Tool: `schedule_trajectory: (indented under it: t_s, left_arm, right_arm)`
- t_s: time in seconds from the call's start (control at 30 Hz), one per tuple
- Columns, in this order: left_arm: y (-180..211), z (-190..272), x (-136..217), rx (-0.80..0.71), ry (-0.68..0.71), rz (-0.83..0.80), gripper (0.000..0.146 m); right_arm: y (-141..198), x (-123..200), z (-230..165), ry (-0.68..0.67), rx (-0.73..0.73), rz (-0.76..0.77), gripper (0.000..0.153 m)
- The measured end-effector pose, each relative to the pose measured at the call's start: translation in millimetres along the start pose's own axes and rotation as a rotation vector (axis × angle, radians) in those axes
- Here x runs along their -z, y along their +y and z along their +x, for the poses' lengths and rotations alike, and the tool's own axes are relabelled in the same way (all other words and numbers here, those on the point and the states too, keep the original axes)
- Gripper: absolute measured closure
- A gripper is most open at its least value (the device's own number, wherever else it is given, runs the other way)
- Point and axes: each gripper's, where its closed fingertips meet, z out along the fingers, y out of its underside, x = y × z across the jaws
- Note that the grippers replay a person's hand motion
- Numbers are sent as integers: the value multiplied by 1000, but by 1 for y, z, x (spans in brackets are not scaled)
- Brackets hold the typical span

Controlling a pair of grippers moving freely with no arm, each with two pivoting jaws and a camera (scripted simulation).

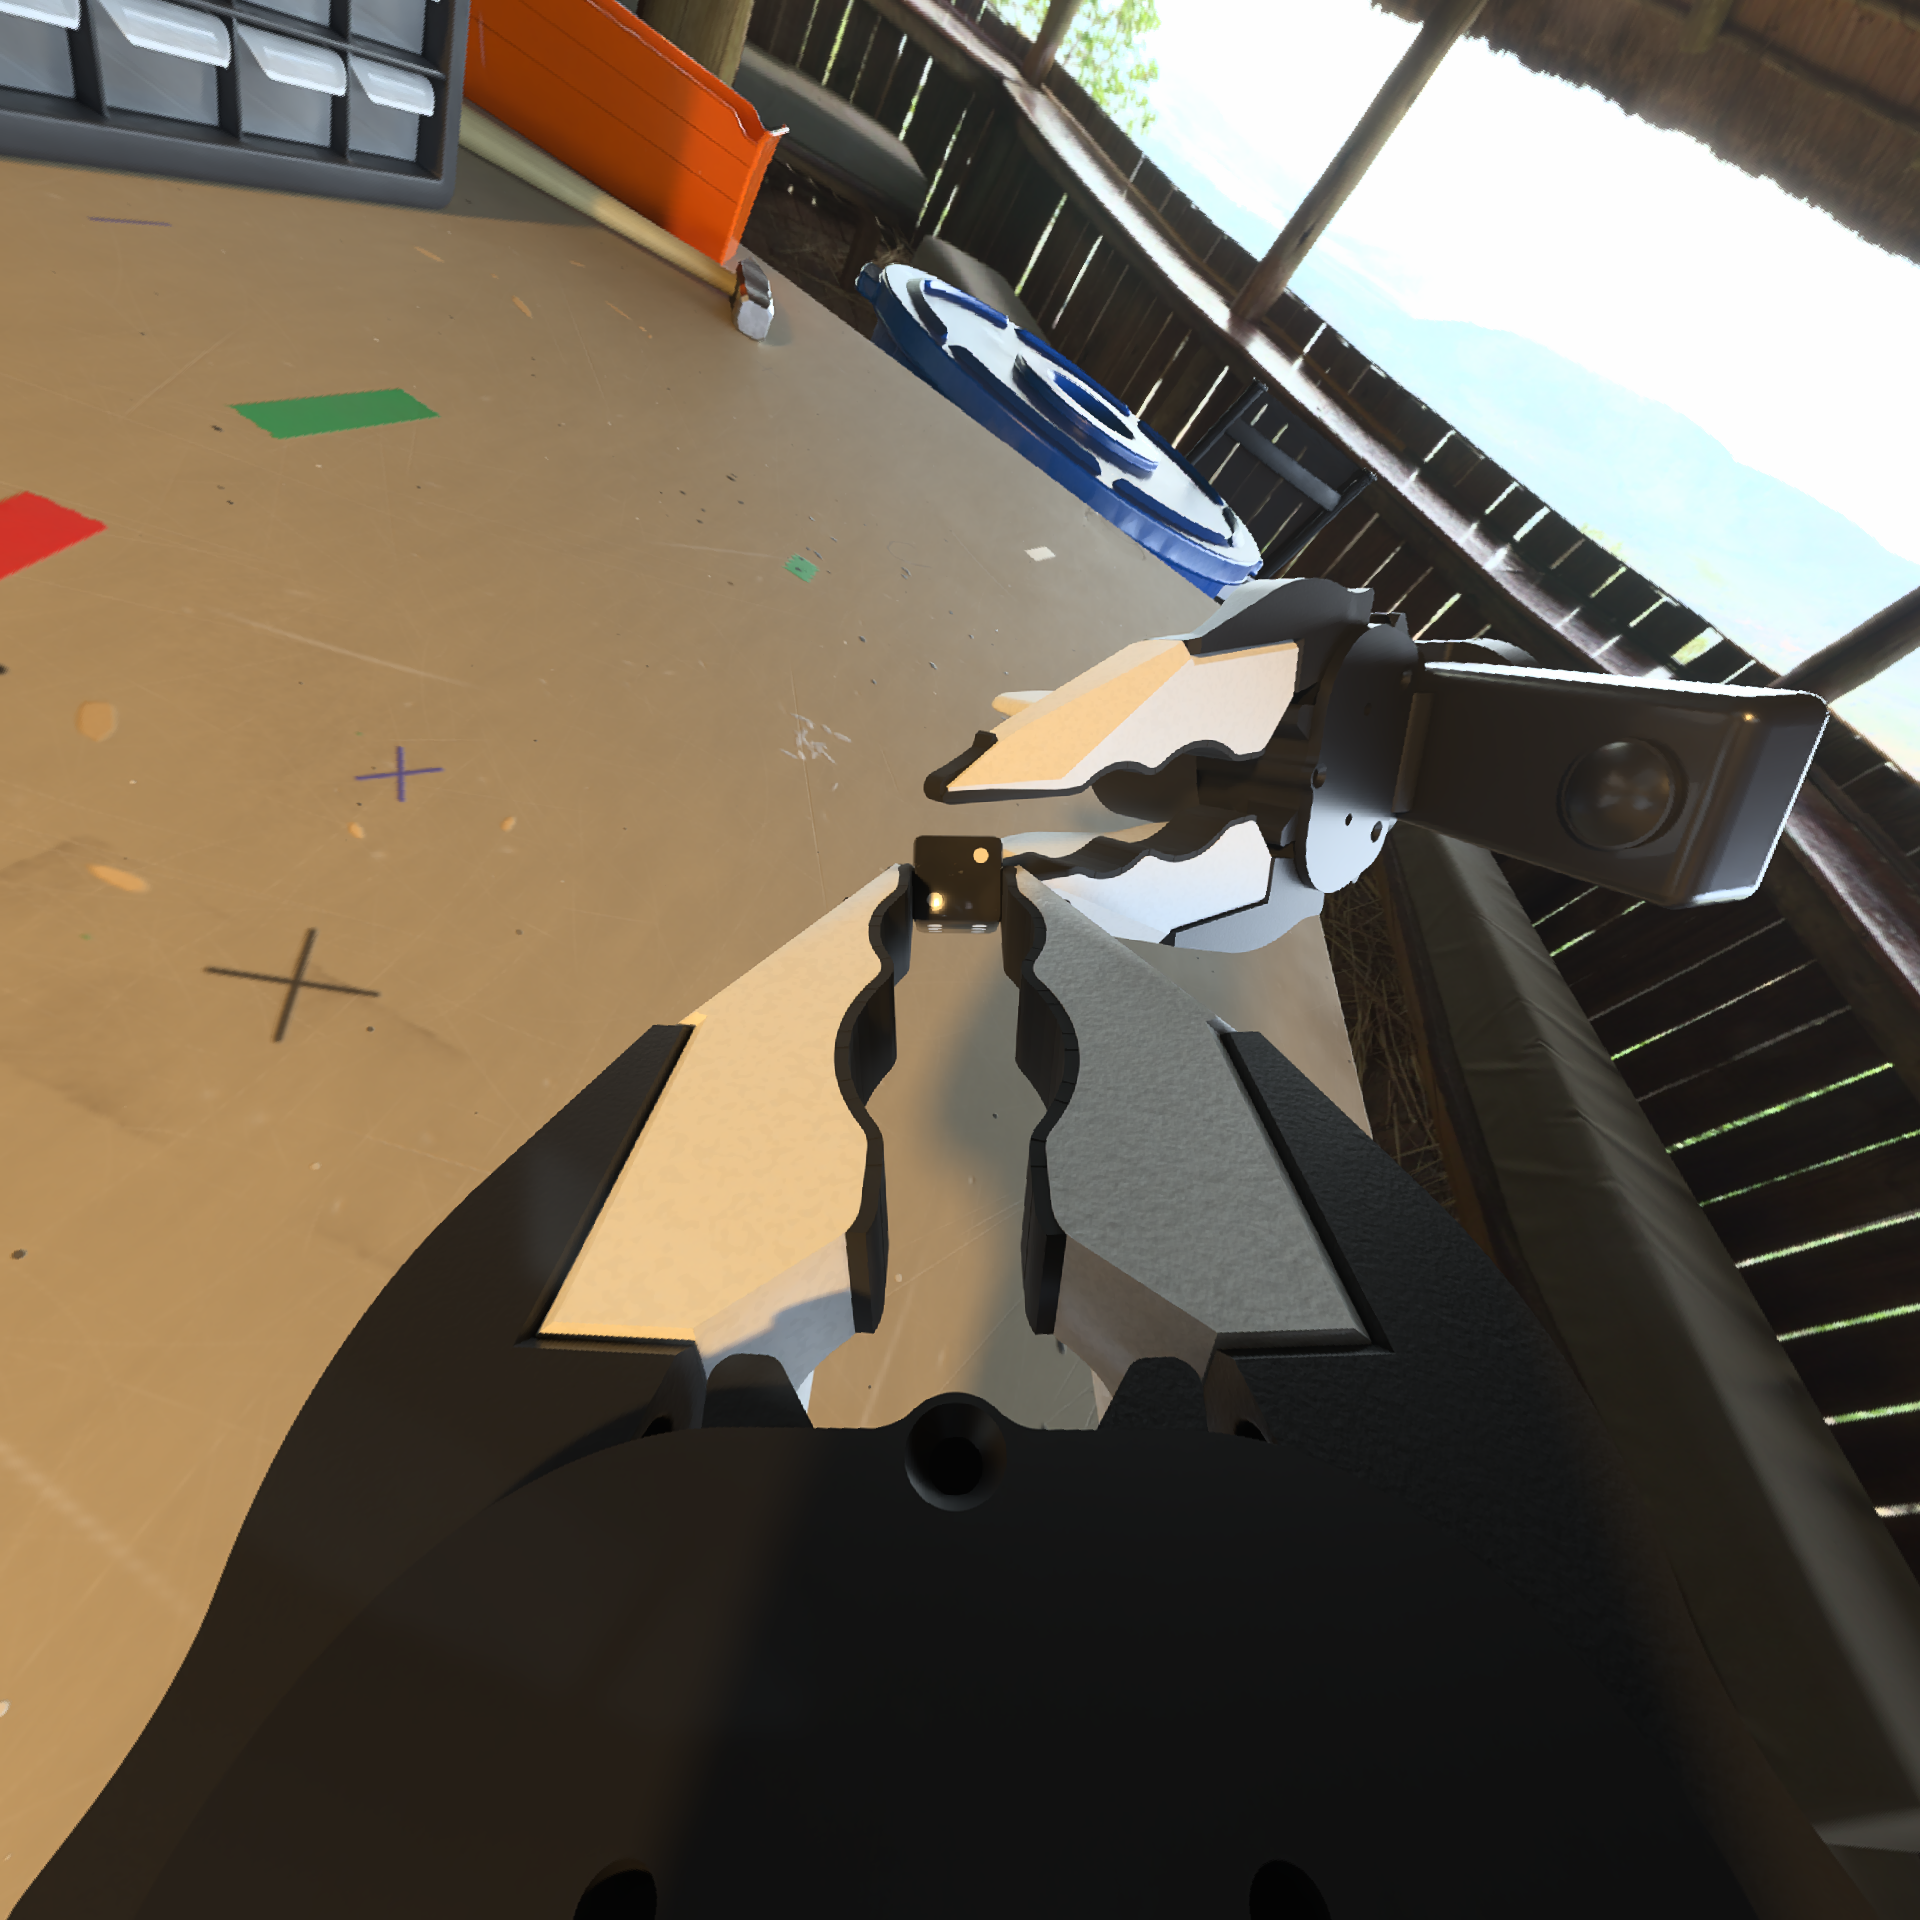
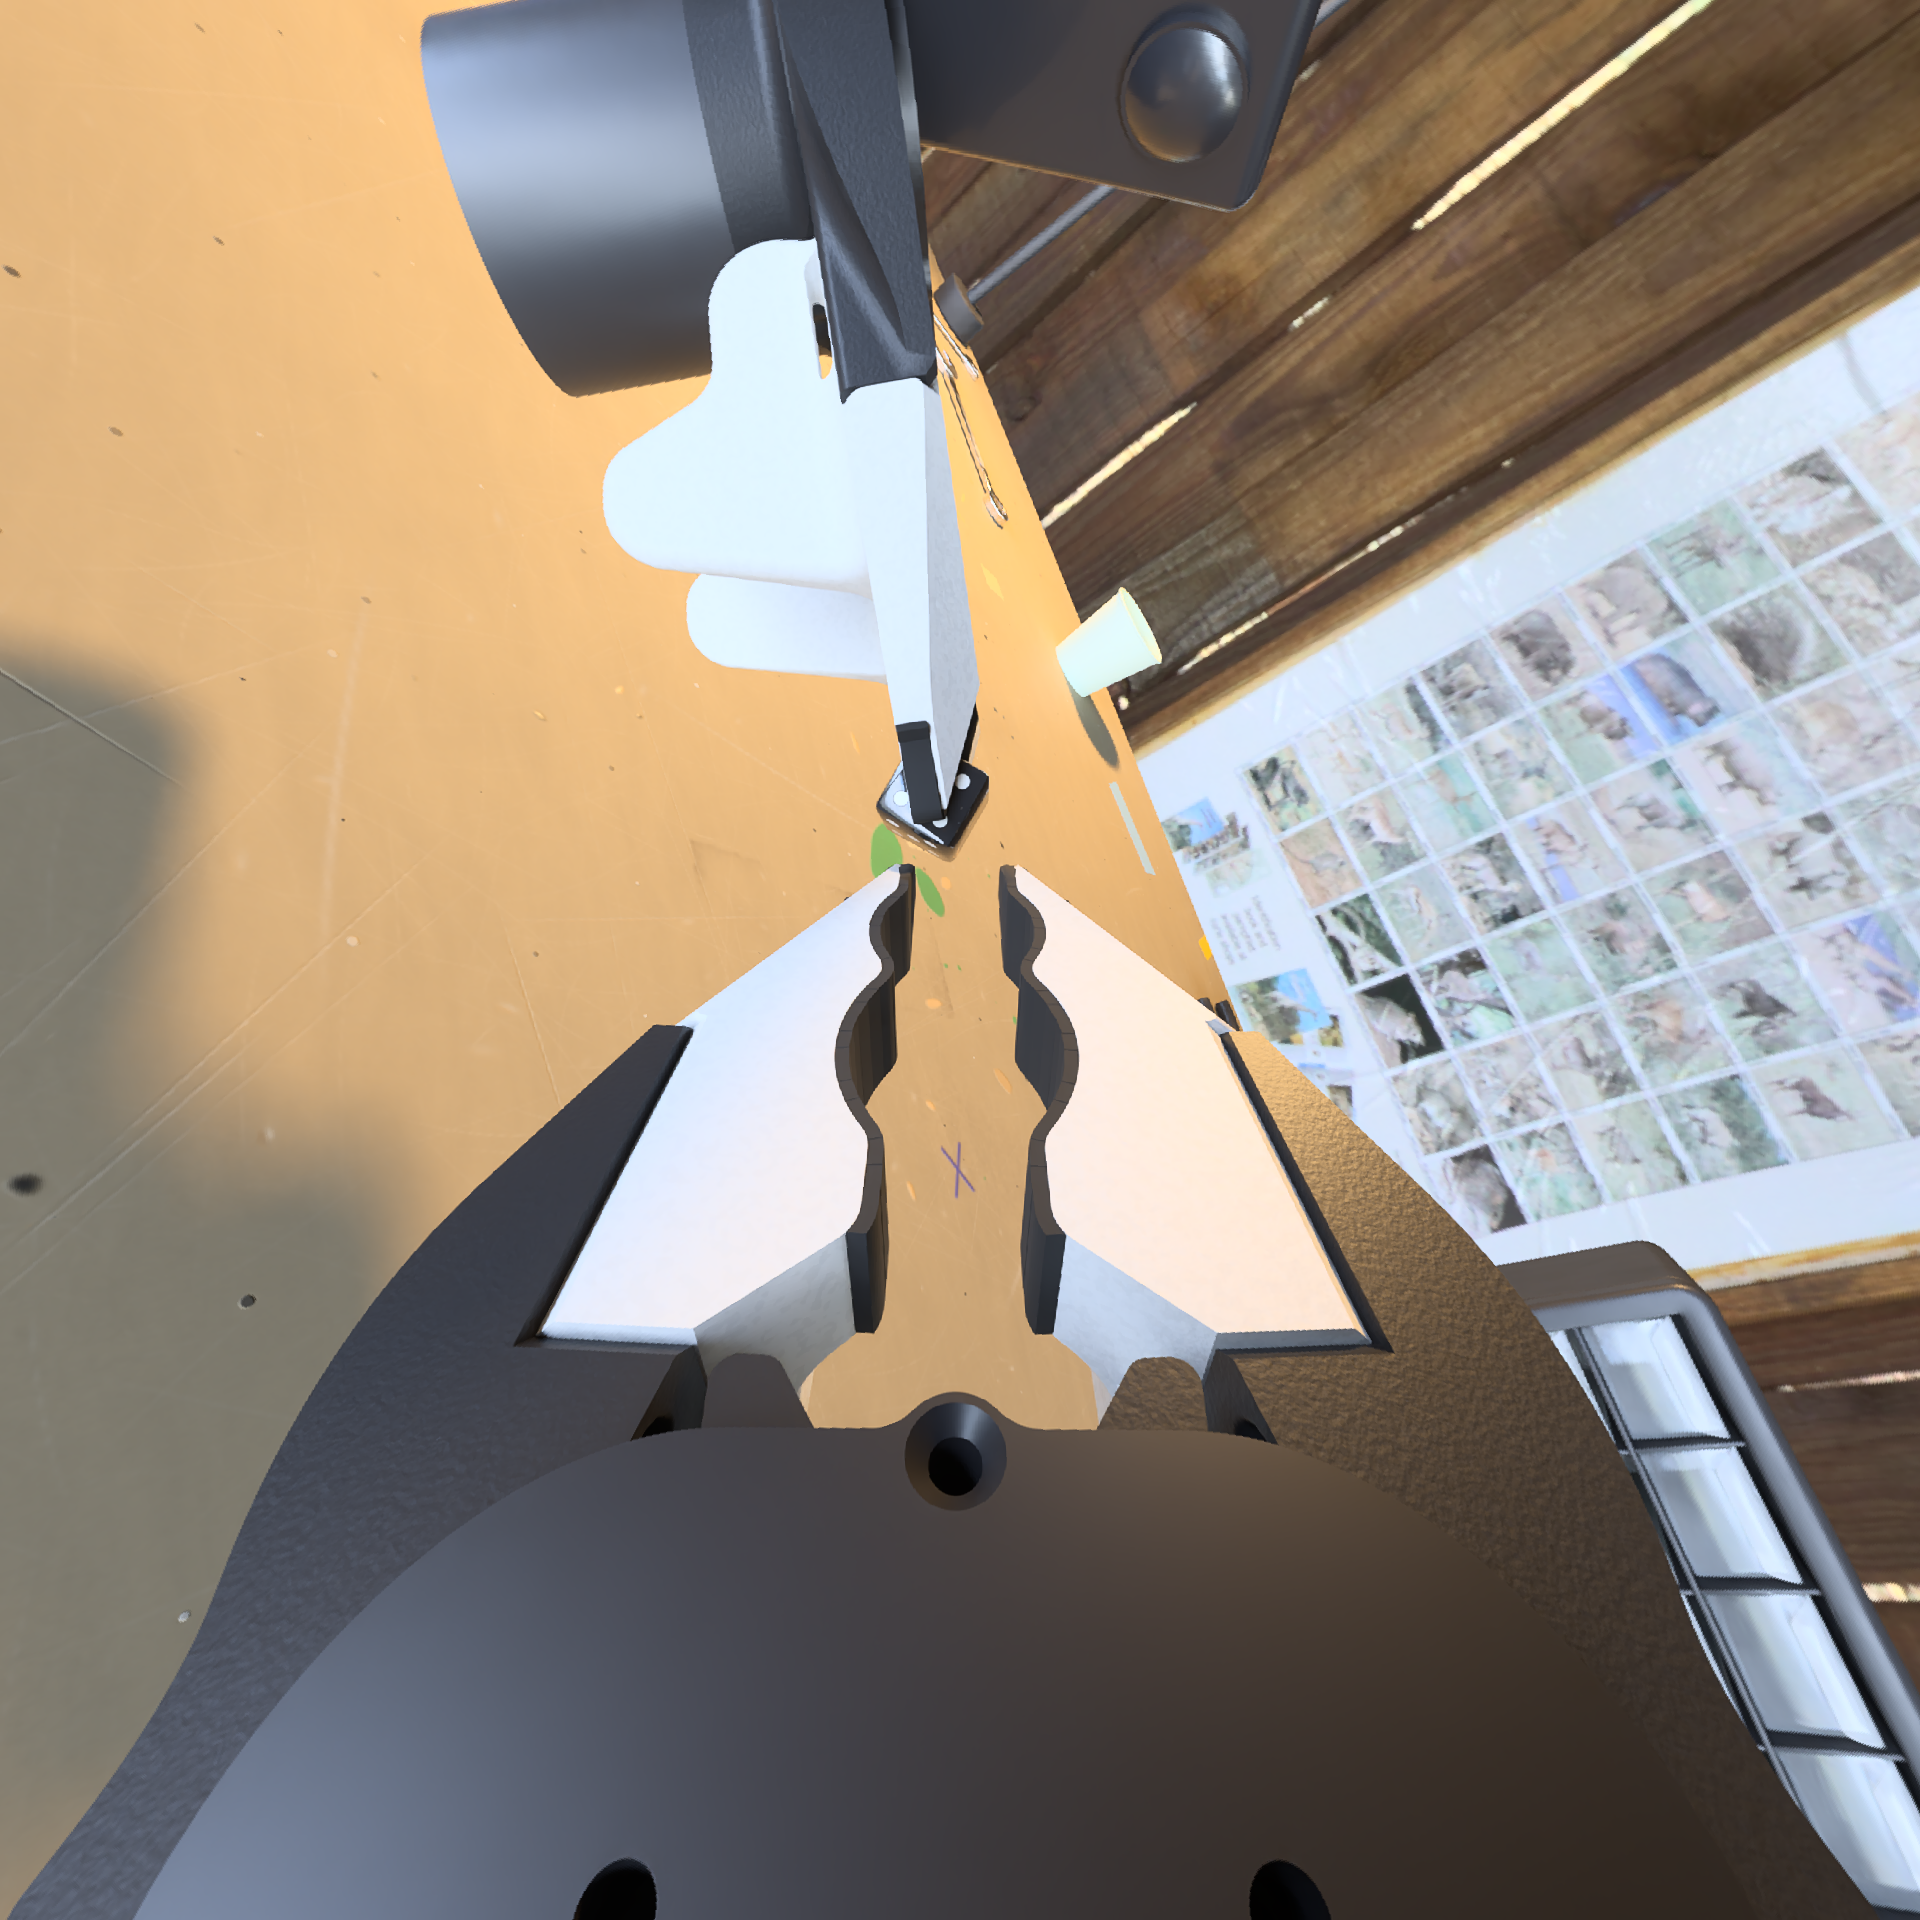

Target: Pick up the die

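while the die sits pinched between the fingertips of the left gripper, the grasp stage looks complete; whether it has left the surface cannot be told. judged remaining: a clear lift. the right gripper hovers just beside the die, jaws parted by a narrow gap, holding nothing. beyond the die lies a blue disc.
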Motion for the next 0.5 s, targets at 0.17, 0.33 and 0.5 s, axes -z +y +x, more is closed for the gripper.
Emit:
schedule_trajectory:
  t_s: [0.17, 0.33, 0.5]
  left_arm:
    - [2, -4, 1, 18, 8, -6, 130]
    - [3, -5, 1, 34, 20, 1, 130]
    - [3, -7, 0, 61, 22, 13, 130]
  right_arm:
    - [2, -2, -3, -11, -1, 0, 138]
    - [2, -3, -4, -12, -10, -6, 139]
    - [4, -3, -5, -1, 0, -18, 139]
